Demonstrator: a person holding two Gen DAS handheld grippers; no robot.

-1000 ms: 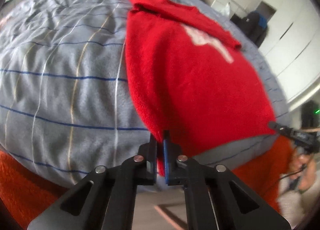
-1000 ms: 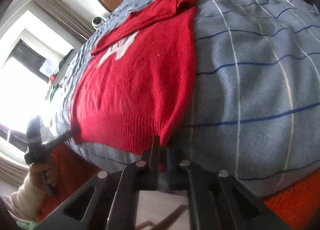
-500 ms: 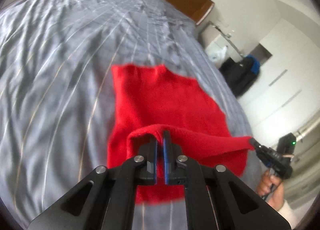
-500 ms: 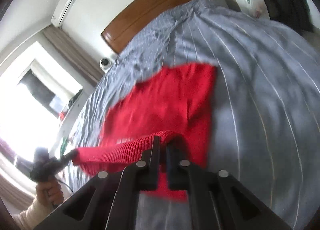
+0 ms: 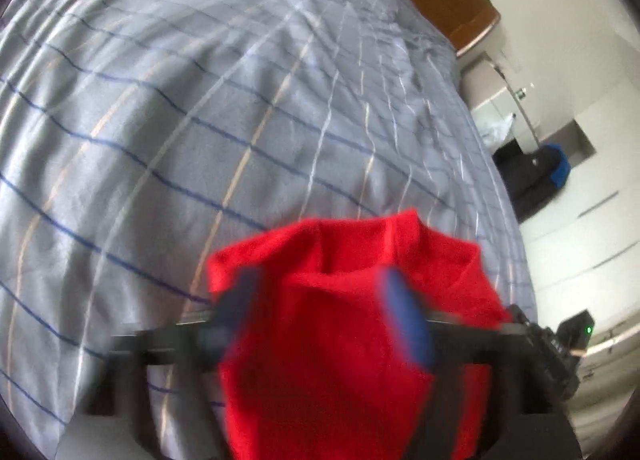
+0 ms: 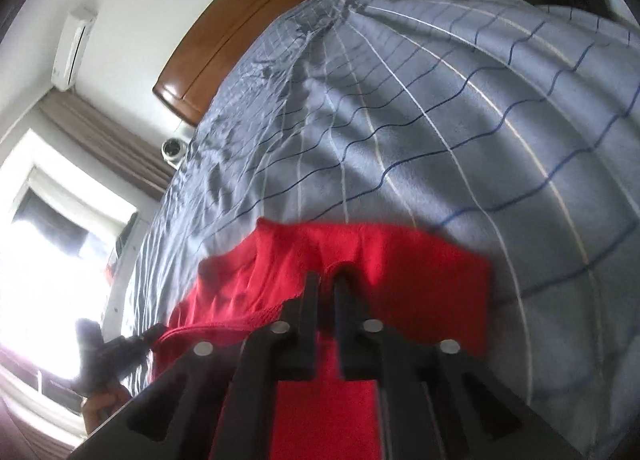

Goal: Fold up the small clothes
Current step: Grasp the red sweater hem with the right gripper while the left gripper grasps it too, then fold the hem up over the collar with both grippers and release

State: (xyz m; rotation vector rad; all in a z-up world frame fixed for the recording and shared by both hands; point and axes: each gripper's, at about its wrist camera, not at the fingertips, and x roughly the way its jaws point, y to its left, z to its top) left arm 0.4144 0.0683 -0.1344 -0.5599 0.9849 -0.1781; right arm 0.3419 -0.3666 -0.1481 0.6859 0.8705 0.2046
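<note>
- The left tool (image 5: pixel 328 324) is blurred, but its fingers stand wide apart with the red sweater (image 5: pixel 352 300) lying between and over them, nothing pinched. If cloth is draped on a finger, pulling the tool back could drag the top layer and undo the fold.
- The right tool (image 6: pixel 326 288) has its fingers nearly together on a ridge of the red sweater's (image 6: pixel 400 272) edge; it looks gripped, though the contact itself is partly hidden. With one side let go and the other held, a tug from this tool would likely skew the fold.
- Just ahead of both tools the sweater sits doubled over on the bed (image 5: pixel 200 100), its far edge bunched and uneven. Pressed flat like that, the creases would probably set crooked.
- Beyond the sweater, the striped bedcover (image 6: pixel 460 120) is soft and wrinkled, so the knit could catch and slide with it rather than lying flat.
</note>
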